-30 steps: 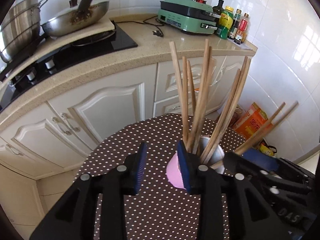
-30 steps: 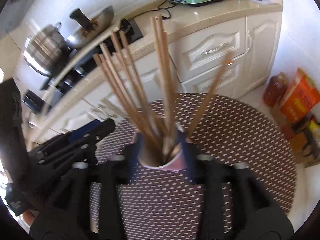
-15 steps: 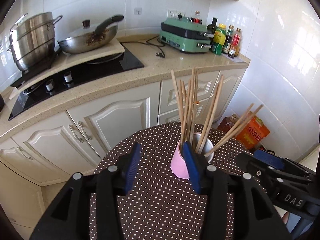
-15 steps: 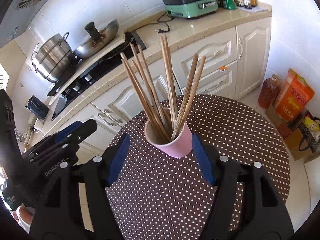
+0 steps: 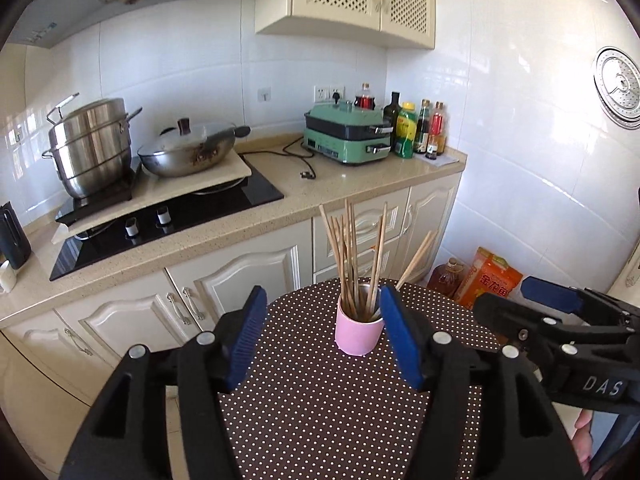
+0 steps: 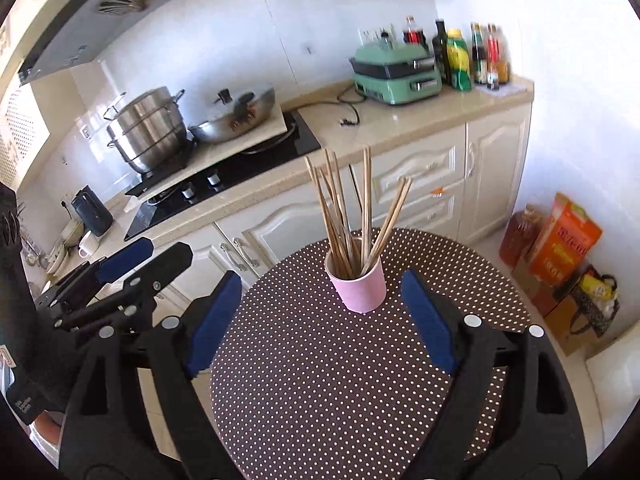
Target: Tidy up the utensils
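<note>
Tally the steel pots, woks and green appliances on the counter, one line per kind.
Steel pot: 1
Wok: 1
Green appliance: 1
Total: 3

A round dotted brown table (image 6: 320, 392) bears only a pink cup (image 6: 359, 286) of chopsticks (image 6: 346, 216).

Both grippers are black plastic with blue ribbed pads and round silver screws. The left gripper (image 5: 322, 334) matches the right gripper (image 6: 320, 312). White "DAS" lettering marks the right one's side. A bare fingertip (image 5: 582, 424) shows beneath it.
</note>
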Demonstrator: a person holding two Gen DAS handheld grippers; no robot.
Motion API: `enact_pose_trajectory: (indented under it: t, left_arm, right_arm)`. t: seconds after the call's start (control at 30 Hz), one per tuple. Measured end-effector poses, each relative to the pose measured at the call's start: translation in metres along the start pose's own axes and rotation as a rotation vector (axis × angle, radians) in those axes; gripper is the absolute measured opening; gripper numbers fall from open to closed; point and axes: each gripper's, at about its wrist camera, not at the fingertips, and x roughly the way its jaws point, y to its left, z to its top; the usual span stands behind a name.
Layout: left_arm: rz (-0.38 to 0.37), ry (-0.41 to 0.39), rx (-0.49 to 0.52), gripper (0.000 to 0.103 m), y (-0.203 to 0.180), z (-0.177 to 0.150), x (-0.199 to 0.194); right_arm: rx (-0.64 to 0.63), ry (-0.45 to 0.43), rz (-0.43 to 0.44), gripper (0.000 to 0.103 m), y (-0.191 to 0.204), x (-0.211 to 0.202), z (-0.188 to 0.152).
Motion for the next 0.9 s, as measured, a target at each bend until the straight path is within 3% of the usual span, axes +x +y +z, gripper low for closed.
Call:
enact_pose_trajectory:
  t: [0.17,0.3,0.57,0.9]
  left_arm:
    - [-0.012,-0.018,-0.006,0.059,-0.002,-0.005,-0.029]
    - [0.021,-0.050,0.018,0.059,-0.003,-0.009,-0.050]
    - [0.009,-0.069,0.026,0.059,-0.005,-0.016,-0.070]
    - [-0.066,-0.093,0.029,0.059,-0.011,-0.031,-0.089]
  right_arm:
    - [-0.027,-0.032,-0.016,0.084,0.014,-0.030,-0.007]
    - [-0.046,-0.059,-0.041,0.084,0.022,-0.048,-0.015]
    - [-0.024,-0.103,-0.079,0.084,0.028,-0.072,-0.028]
    - [0.000,-0.143,-0.129,0.087,0.032,-0.089,-0.049]
